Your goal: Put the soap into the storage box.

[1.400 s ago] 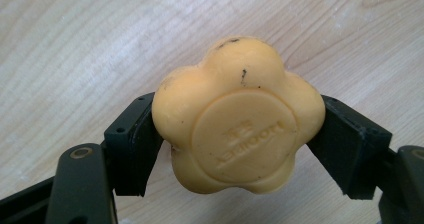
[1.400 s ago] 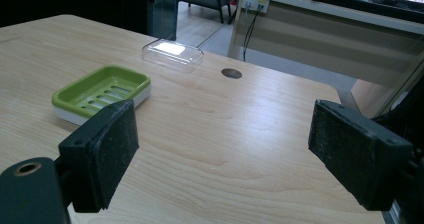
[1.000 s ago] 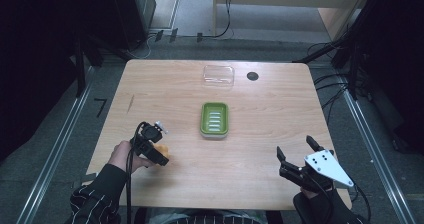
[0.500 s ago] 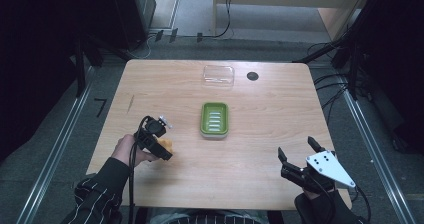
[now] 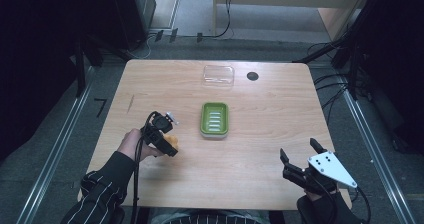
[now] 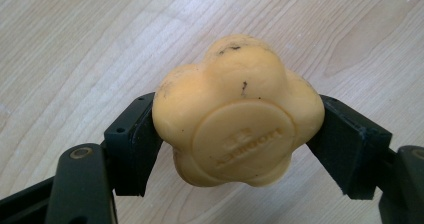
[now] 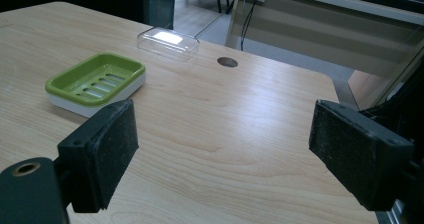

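Soap (image 6: 237, 116) flanks hidden by gripper pads (image 6: 132, 136)

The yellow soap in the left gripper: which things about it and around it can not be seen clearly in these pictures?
- Raised lettering on the soap: left gripper view, blurred, unreadable.
- Soap's back side: left gripper view, turned away from the camera.
- Soap in the high view: mostly covered by the left gripper.
- Soap dish: right gripper view, near corner behind a black jaw.
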### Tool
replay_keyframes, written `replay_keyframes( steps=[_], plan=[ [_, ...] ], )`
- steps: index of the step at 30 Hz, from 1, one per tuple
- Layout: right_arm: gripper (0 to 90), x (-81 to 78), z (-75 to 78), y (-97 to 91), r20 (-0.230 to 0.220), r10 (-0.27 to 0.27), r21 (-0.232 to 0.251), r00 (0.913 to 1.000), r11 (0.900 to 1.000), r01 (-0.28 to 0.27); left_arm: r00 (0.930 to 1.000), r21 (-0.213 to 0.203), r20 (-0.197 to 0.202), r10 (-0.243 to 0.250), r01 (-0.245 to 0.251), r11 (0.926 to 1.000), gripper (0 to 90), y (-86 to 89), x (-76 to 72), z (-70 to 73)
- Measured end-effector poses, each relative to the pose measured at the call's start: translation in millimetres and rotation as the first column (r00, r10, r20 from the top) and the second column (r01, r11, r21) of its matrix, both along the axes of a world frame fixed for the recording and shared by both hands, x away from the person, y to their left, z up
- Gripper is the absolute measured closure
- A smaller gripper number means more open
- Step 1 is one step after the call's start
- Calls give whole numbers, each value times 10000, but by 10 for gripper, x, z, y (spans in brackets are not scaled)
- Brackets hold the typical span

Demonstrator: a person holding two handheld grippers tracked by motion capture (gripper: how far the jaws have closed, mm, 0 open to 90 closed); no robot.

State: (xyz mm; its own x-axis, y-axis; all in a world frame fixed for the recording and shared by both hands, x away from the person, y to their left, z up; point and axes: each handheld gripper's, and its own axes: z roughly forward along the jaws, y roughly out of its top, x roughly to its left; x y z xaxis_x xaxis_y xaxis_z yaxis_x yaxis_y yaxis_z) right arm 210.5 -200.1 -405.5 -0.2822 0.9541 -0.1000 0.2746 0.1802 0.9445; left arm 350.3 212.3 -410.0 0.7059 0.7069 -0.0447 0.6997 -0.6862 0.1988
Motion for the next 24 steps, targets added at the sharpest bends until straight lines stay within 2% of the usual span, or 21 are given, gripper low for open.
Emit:
replay_keyframes(
  steps=[14,24],
  plan=[
    [127,-54,-3,-52,-35,-250,13,9997,9997,250,9970,-7,102,-771,771,9970,258,-230,138,121],
    [127,-74,-5,-75,-21,-314,6,9995,9995,314,9938,-85,208,-1088,1090,9940,259,-338,215,206]
  ],
)
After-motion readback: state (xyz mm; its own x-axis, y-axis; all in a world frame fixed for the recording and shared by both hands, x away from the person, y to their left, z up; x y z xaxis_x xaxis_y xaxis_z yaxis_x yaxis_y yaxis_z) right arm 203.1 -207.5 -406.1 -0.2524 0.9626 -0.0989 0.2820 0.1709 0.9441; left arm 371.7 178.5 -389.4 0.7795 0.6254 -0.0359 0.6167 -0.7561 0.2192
